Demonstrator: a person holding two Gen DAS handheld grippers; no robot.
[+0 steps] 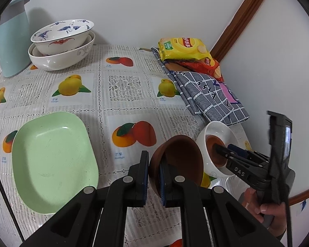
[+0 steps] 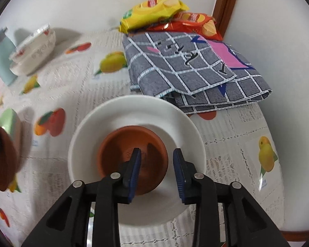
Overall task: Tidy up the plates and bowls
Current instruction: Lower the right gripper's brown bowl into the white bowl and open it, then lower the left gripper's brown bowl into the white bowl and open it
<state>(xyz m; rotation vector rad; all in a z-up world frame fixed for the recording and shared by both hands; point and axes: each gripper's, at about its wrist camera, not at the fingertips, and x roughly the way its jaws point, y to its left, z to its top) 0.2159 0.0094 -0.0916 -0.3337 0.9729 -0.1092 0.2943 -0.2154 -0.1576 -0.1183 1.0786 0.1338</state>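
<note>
My left gripper (image 1: 153, 160) is shut on the rim of a dark brown bowl (image 1: 181, 158), which hangs tilted above the fruit-print tablecloth; the same bowl shows at the left edge of the right wrist view (image 2: 2, 158). To its right a white bowl (image 1: 216, 131) holds a smaller terracotta bowl (image 1: 214, 150). My right gripper (image 2: 157, 156) is open over them: one finger sits inside the terracotta bowl (image 2: 123, 154), the other outside its right rim, above the white bowl (image 2: 138, 111). The pads do not press the rim.
A pale green rectangular dish (image 1: 51, 160) lies at the front left. A blue-patterned bowl (image 1: 61, 33) is nested in a larger white bowl (image 1: 61, 61) at the back, beside a light-blue jug (image 1: 12, 41). A folded grey checked cloth (image 2: 185, 65) and snack bags (image 2: 154, 12) lie at the right.
</note>
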